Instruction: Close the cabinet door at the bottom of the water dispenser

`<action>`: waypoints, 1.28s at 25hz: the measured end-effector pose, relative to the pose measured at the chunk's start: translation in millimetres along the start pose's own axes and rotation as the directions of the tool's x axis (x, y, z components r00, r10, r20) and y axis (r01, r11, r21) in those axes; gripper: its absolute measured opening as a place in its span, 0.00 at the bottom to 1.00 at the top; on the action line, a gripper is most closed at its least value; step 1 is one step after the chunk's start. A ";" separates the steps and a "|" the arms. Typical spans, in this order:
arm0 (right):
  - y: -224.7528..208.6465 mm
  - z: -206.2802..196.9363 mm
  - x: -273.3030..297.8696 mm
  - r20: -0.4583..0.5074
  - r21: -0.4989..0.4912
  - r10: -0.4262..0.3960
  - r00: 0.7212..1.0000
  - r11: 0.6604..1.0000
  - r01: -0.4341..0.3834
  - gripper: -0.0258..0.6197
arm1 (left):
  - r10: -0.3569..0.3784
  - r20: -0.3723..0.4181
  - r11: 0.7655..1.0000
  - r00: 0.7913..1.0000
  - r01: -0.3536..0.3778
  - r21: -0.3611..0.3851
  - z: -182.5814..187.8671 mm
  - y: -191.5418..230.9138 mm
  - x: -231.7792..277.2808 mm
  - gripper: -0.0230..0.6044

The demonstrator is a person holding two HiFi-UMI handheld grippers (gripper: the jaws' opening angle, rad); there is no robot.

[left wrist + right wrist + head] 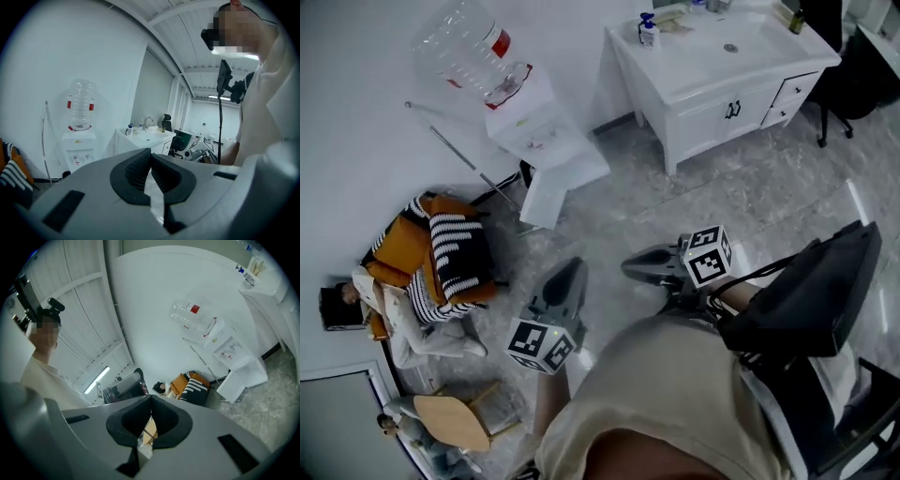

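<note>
The cabinet door [546,199] at the foot of the water dispenser [534,131] stands swung open, its white panel angled out over the grey floor [637,202], and the dispenser itself is backed against the wall [366,112] at the floor's far edge with a clear bottle [473,52] upended on top. I can see a thin rod [450,150] leaning on the wall just left of it, and further left along that edge a heap of orange and striped cushions [441,248]. To the right, towards the far corner, is a white washstand [722,94] with a pump bottle [649,31] at its left edge. Both of my grippers are well apart from the door, over the floor close to the wearer's torso. The left gripper [570,270] points towards the dispenser with its marker cube [541,345] at the near end; in the left gripper view its ribbed pads [138,171] meet at the tips and hold nothing. The right gripper [630,268] lies just beside it, tips aimed leftward, and in the right gripper view I read its jaws as likewise pressed together and empty. Neither touches anything. A black bag [811,291] hangs by the wearer's right forearm
</note>
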State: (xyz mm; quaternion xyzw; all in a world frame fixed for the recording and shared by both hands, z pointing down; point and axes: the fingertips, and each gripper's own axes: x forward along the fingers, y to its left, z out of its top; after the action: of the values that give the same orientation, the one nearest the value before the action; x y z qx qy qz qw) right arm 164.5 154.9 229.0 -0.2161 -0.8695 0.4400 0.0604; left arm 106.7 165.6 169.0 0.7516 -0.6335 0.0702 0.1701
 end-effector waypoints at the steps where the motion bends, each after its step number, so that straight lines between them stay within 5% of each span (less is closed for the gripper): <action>1: -6.1 6.6 -6.1 0.005 0.006 -0.004 1.000 1.000 0.004 0.07 | -0.001 -0.005 1.000 1.000 0.001 0.003 1.8 -0.2 7.6 0.03; 14: -37.8 50.5 -7.1 0.023 -0.037 0.006 1.000 0.999 -0.005 0.06 | 0.075 -0.056 0.996 0.996 -0.072 0.047 -1.9 28.0 24.9 0.03; 22: -43.0 58.5 19.3 0.026 -0.122 -0.049 0.998 0.991 0.052 0.07 | 0.069 0.000 0.994 0.998 -0.069 0.090 -3.2 68.2 8.4 0.03; 26: -44.8 75.9 73.7 0.031 -0.193 -0.096 0.995 0.976 0.100 0.07 | 0.100 0.056 0.989 0.993 -0.106 0.104 11.6 129.6 -26.7 0.03; 32: -32.5 97.7 165.3 -0.058 -0.309 -0.039 0.998 0.951 0.019 0.06 | 0.172 0.079 0.985 0.982 -0.173 0.012 -0.6 197.6 -67.9 0.03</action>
State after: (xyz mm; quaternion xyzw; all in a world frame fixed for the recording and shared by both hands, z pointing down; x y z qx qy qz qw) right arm -23.5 136.7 181.6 -0.2240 -0.9282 0.2910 0.0601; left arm -98.8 201.3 180.8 0.6976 -0.7016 0.0614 0.1317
